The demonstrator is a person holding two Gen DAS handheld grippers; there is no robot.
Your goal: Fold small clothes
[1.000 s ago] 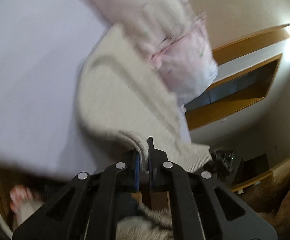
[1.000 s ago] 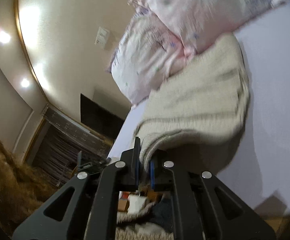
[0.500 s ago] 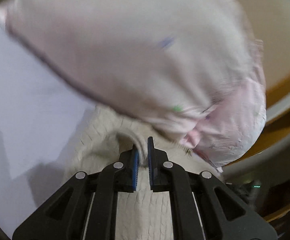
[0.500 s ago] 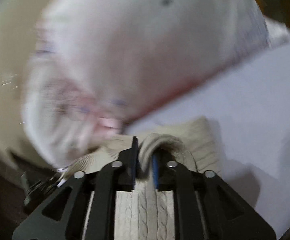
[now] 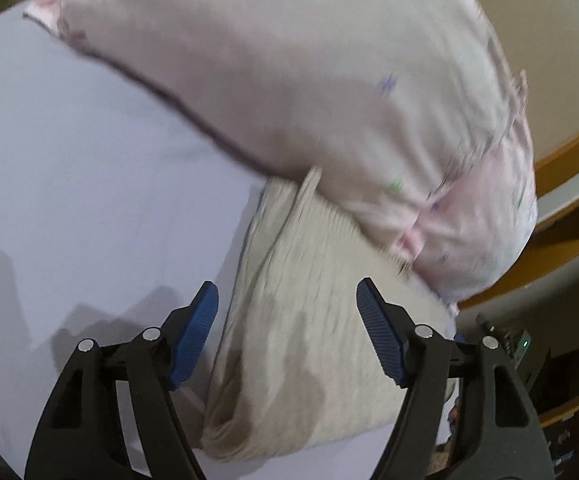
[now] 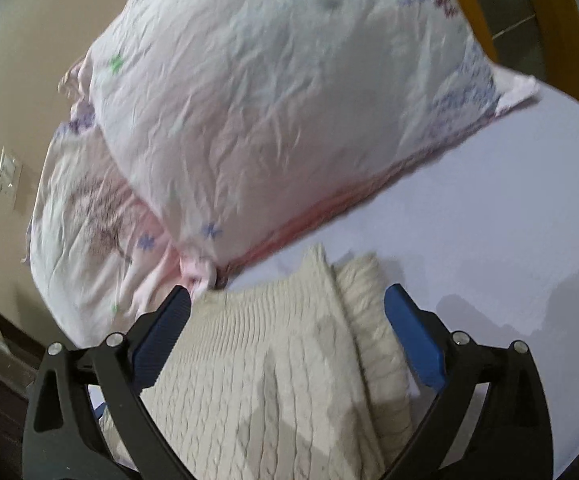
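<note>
Hovering wide-fingered over the folded knit (image 5: 301, 344), left gripper (image 5: 287, 304) and right gripper (image 6: 287, 308) grip nothing, fold resting on the bed (image 5: 69, 184) against pillows (image 6: 273, 112).

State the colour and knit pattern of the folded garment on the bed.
The sweater is cream with a cable-knit texture, clearest in the right wrist view.

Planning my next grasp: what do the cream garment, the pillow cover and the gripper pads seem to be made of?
Cream garment: looks like chunky cable-knit yarn, matte; raised braided ribs show. Whether wool or acrylic can't be told.
Pillow: thin woven fabric, probably cotton, matte; fine creases and small printed flowers.
Right gripper pads: blue, finely ridged, probably rubber or plastic.
</note>
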